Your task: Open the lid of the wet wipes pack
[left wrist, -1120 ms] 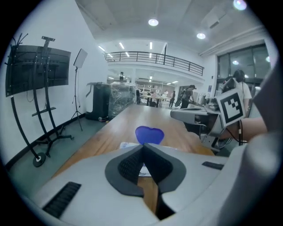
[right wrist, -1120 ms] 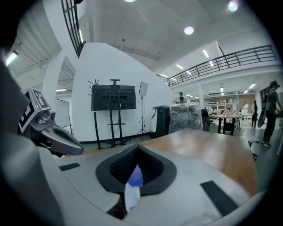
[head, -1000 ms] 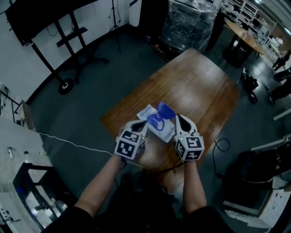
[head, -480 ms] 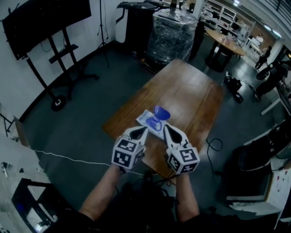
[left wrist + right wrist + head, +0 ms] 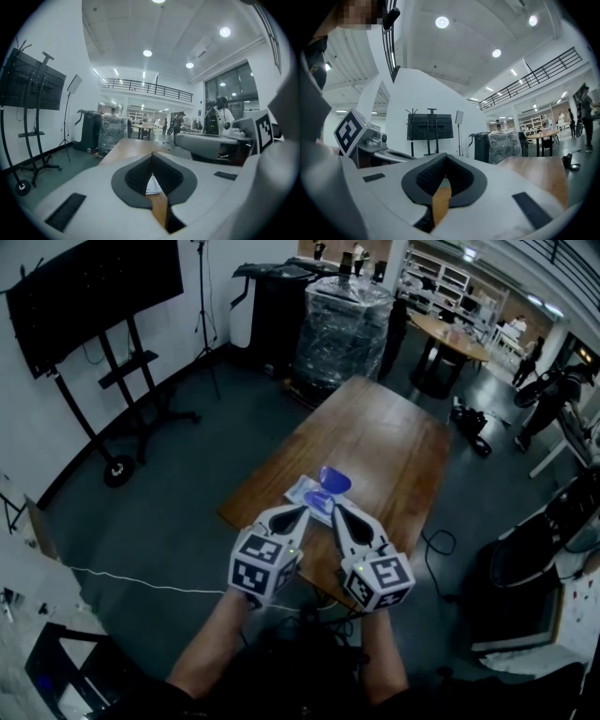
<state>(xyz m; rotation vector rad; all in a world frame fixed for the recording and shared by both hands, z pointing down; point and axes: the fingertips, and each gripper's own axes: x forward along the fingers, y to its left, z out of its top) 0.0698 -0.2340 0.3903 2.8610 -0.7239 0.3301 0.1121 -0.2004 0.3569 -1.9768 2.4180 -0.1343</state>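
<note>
Dark grey floor lies all around a long brown wooden table [image 5: 384, 442] in a big hall. On the near end of the table lies the flat white and blue wet wipes pack [image 5: 306, 491]. Its round blue lid [image 5: 335, 478] is flipped up and stands open at the far side of the pack. A person holds two white tongs close together over the near edge of the table, just in front of the pack. The left gripper [image 5: 302, 511] points at the pack with its jaws closed, tips touching, and nothing is held between them. In the left gripper view, a small white bit of the pack shows through the gap behind the tips. The right gripper [image 5: 336, 510] sits beside it, also pointing forward, jaws closed and empty. Neither one touches the pack. Off to the left, a big black screen on a rolling stand [image 5: 94, 287] is by the white wall. Behind the table is a tall stack wrapped in shiny clear plastic [image 5: 342, 329].
</note>
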